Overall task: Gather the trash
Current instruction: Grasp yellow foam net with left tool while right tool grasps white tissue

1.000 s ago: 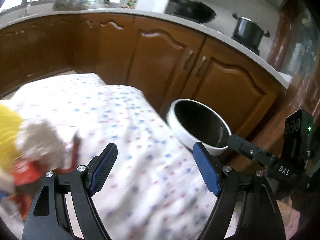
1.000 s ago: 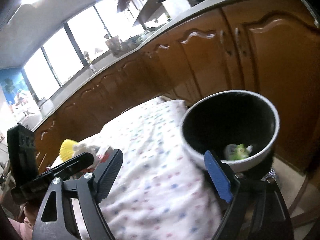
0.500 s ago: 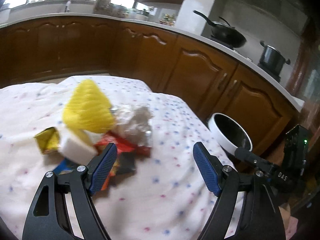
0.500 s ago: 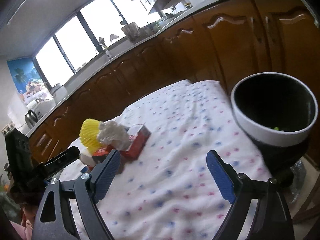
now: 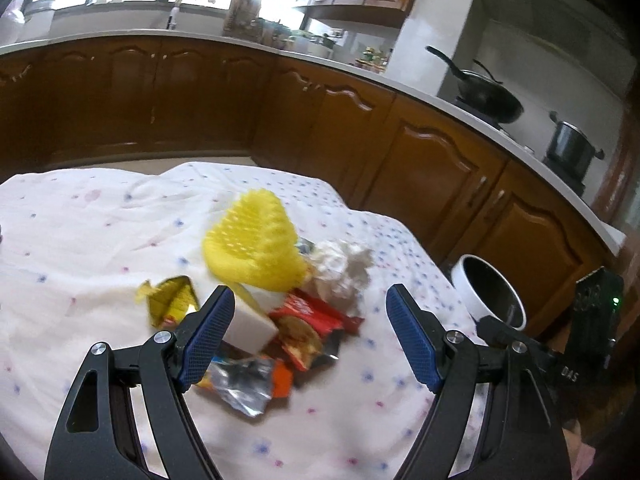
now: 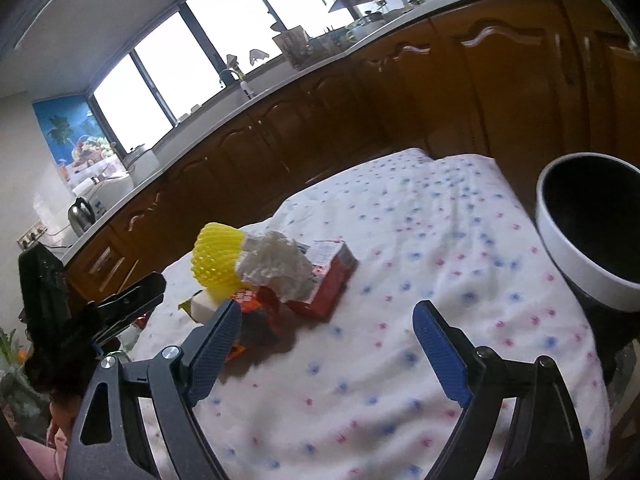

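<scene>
The trash pile [image 5: 276,304] lies on the worktop [image 5: 100,240], which is covered by a dotted cloth. Landmark: the yellow foam net [image 5: 252,248], uppermost in the pile. A crumpled white tissue [image 5: 340,268] touches the net on the bin side. A red wrapper [image 5: 316,312] and a silver foil wrapper [image 5: 240,380] lie on the near side of the net, a white block [image 5: 252,324] sits under it, and a gold wrapper [image 5: 170,300] lies just beside it, away from the bin. The white-rimmed bin [image 6: 592,240] stands well apart from the net, beyond the worktop edge.

Left tongs [image 5: 306,336]: apart, empty, above the pile. Right tongs [image 6: 328,348]: apart, empty, near the pile.

Probable faults:
- Overlapping items: closing on one wrapper may drag or scatter its neighbours.
- Thin foil lying flat: tongs may slip or pinch the loose cloth instead.
- Light items may fall during carry to the bin.
</scene>
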`<action>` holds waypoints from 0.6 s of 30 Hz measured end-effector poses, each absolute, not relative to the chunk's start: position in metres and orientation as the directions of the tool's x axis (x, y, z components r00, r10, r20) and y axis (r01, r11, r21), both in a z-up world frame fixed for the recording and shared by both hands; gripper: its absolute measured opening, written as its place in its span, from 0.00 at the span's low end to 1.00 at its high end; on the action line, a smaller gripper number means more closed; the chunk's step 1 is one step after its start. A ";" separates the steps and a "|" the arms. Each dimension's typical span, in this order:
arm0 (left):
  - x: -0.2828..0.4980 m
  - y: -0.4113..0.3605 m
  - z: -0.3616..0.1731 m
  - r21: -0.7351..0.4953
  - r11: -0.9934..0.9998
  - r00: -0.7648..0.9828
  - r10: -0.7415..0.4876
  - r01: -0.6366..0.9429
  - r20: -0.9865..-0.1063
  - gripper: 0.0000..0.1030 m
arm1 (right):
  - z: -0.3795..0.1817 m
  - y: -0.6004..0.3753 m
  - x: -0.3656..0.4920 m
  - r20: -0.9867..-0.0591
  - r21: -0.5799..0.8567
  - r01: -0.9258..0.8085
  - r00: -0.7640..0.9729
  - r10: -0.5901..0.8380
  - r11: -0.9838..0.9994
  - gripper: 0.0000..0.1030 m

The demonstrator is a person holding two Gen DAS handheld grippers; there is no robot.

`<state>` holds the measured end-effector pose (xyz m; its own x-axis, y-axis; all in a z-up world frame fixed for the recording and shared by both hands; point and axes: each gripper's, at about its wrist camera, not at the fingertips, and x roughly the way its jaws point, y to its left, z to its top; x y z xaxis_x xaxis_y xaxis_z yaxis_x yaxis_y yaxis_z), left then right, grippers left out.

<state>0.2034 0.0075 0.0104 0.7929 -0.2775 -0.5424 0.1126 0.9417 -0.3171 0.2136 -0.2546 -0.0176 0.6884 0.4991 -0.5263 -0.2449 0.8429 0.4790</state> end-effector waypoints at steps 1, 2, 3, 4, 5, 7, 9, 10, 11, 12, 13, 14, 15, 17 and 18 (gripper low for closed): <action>0.205 0.009 0.011 -0.316 0.943 0.793 -0.272 0.107 -0.544 0.78 | -0.017 -0.251 0.217 -0.525 0.483 -0.254 0.682 0.510 0.838 0.86; 0.209 0.013 0.011 -0.315 0.944 0.793 -0.264 0.097 -0.548 0.78 | -0.015 -0.247 0.221 -0.521 0.486 -0.264 0.678 0.519 0.833 0.86; 0.213 0.016 0.011 -0.313 0.946 0.791 -0.258 0.088 -0.555 0.78 | -0.015 -0.245 0.223 -0.518 0.487 -0.270 0.676 0.524 0.830 0.86; 0.217 0.017 0.010 -0.310 0.947 0.788 -0.251 0.081 -0.562 0.78 | -0.014 -0.241 0.228 -0.515 0.491 -0.277 0.672 0.532 0.826 0.86; 0.221 0.019 0.010 -0.305 0.949 0.785 -0.245 0.075 -0.569 0.78 | -0.013 -0.237 0.233 -0.511 0.500 -0.282 0.667 0.542 0.819 0.86; 0.227 0.020 0.010 -0.292 0.953 0.782 -0.238 0.075 -0.576 0.78 | -0.013 -0.232 0.242 -0.503 0.521 -0.290 0.656 0.563 0.803 0.86; 0.234 0.020 0.010 -0.274 0.958 0.780 -0.233 0.083 -0.580 0.78 | -0.013 -0.226 0.252 -0.498 0.538 -0.295 0.645 0.580 0.790 0.85; 0.236 0.020 0.010 -0.269 0.959 0.778 -0.234 0.088 -0.583 0.77 | -0.013 -0.222 0.259 -0.500 0.543 -0.295 0.639 0.585 0.786 0.83; 0.240 0.020 0.010 -0.260 0.961 0.777 -0.235 0.095 -0.583 0.77 | -0.014 -0.216 0.266 -0.502 0.547 -0.296 0.632 0.590 0.783 0.78; 0.243 0.020 0.010 -0.249 0.963 0.778 -0.231 0.099 -0.584 0.76 | -0.015 -0.213 0.270 -0.505 0.548 -0.296 0.627 0.592 0.782 0.74; 0.245 0.020 0.010 -0.241 0.965 0.778 -0.227 0.101 -0.586 0.73 | -0.016 -0.208 0.277 -0.513 0.547 -0.296 0.620 0.593 0.783 0.68; 0.248 0.019 0.009 -0.234 0.966 0.777 -0.227 0.106 -0.587 0.72 | -0.017 -0.202 0.284 -0.522 0.545 -0.298 0.611 0.595 0.784 0.65; 0.251 0.019 0.007 -0.230 0.967 0.774 -0.231 0.114 -0.590 0.68 | -0.018 -0.199 0.287 -0.527 0.543 -0.300 0.605 0.597 0.784 0.63; 0.258 0.018 0.002 -0.227 0.967 0.759 -0.235 0.119 -0.607 0.57 | -0.024 -0.188 0.299 -0.551 0.530 -0.303 0.587 0.593 0.792 0.53; 0.263 0.018 -0.002 -0.233 0.964 0.747 -0.250 0.131 -0.616 0.50 | -0.027 -0.185 0.302 -0.561 0.525 -0.303 0.579 0.591 0.795 0.49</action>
<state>0.2627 0.0176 -0.0024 0.7466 -0.2502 -0.6164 0.1309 0.9637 -0.2326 0.3016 -0.1845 -0.0270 0.5791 0.5914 -0.5612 -0.3030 0.7951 0.5253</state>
